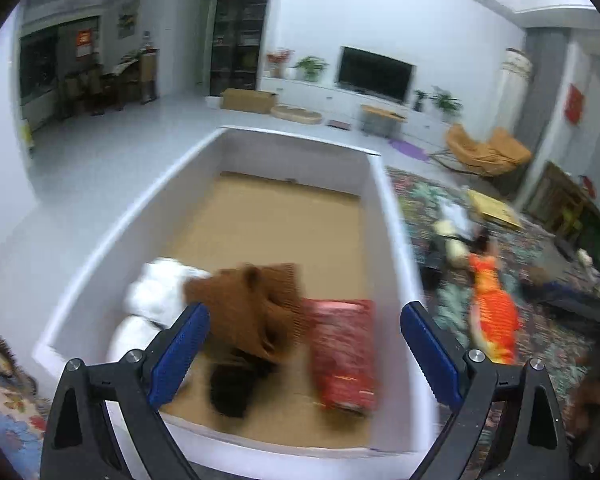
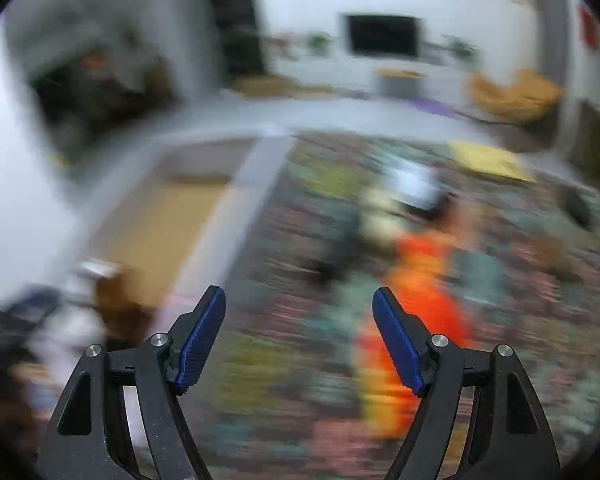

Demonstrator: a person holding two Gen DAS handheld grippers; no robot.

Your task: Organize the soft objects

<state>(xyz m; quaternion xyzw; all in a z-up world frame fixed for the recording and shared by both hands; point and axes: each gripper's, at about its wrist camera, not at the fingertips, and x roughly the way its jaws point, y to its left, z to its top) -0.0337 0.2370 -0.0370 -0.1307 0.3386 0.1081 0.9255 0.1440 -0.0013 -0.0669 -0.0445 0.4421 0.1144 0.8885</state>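
Left wrist: both grippers (image 1: 304, 316) (image 2: 299, 300) spread empty; red pillow (image 1: 346, 354) lies lengthwise in box (image 1: 396, 232).

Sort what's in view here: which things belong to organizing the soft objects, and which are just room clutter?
Part of the job:
white box
brown knit item
white plush
red package
orange toy
left gripper, open
right gripper, open

Just lying about:
TV
tan chair
patterned rug
potted plants
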